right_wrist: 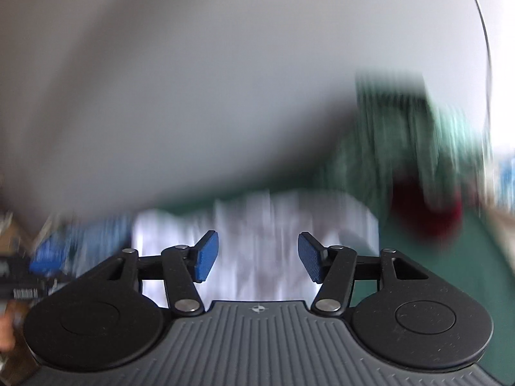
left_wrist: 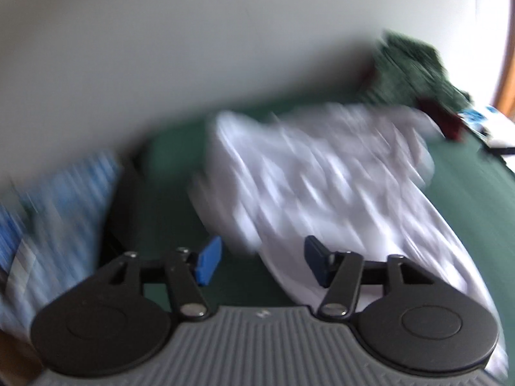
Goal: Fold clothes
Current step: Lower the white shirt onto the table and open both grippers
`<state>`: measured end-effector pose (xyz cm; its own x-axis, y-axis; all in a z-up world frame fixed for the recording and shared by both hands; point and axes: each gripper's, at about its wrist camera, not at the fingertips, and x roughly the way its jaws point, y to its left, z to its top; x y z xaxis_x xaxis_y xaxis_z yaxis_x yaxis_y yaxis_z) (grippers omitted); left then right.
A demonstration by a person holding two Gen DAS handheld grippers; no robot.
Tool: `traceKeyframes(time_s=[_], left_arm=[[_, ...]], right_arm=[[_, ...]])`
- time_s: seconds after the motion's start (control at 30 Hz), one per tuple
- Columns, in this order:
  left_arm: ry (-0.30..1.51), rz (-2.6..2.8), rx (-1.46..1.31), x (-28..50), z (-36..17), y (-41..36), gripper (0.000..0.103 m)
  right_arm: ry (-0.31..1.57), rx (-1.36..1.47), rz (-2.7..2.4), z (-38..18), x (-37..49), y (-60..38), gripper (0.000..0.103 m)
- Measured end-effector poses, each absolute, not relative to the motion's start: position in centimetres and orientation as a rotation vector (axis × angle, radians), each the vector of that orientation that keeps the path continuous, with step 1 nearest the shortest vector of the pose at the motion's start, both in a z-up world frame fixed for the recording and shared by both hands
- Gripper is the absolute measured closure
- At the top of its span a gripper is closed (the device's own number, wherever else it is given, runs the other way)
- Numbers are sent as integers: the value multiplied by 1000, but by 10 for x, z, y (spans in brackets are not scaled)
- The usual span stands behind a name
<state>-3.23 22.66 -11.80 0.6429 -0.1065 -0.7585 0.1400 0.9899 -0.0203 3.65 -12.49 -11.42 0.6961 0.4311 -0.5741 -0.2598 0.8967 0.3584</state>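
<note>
Ribbed grey housing fills the bottom of each wrist view, flanked by two round black discs from which black linkage arms run forward to blue, finely textured rectangular pads. On the left gripper point(left_wrist: 260, 262) the jaws stand apart with nothing clamped; a white garment point(left_wrist: 325, 173), crumpled and heavily motion-blurred, lies spread ahead of the jaws and reaches back under the right-hand pad, though contact cannot be confirmed. Between the pads, bare green surface point(left_wrist: 244, 276) shows. To the left of the jaws sits blue-and-white striped fabric point(left_wrist: 67, 199); far ahead and to the right lies a dark green heap of cloth point(left_wrist: 408, 70) with a dark red piece point(left_wrist: 441, 115) beside it. On the right gripper point(right_wrist: 257, 257) the jaws are likewise spread and hold nothing; the same white garment point(right_wrist: 257, 225) lies straight ahead and shows through the gap. Ahead to the right are blurred green cloth point(right_wrist: 399, 135) and a dark red patch point(right_wrist: 425, 206). Pale wall point(right_wrist: 193, 80) fills the background.
</note>
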Motion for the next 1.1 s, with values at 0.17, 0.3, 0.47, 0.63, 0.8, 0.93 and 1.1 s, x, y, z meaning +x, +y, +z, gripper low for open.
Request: traceKeyframes(time_s=[0.17,0.3,0.47,0.63,0.8,0.93,1.1], left_arm=[[985,-225,-130,-100,-163,195,14],[936,-257,-81,-101,-167,158,1],[1005,-173,-74,-75,-190,135,69],[949,-80,-125,-91,-165,153,102],[808,-18,-179,-158,-90,178,102],[762,-21,-224,-218,-51,190,102],[941,176,-135,-238,-96,197,88]], right_arm=[[875,104,489,-165,-66,-104,46],[883,56,691,-163,-105,-71,45],[941,-184,622,-189,-114,-33,64],[857,11,566,-170,-109,-78,100],[758,243,481,-133,-119,-164,100],[779,488,502,-124,-134,-237,103],[871,285,302,-143,-142,-259,100]])
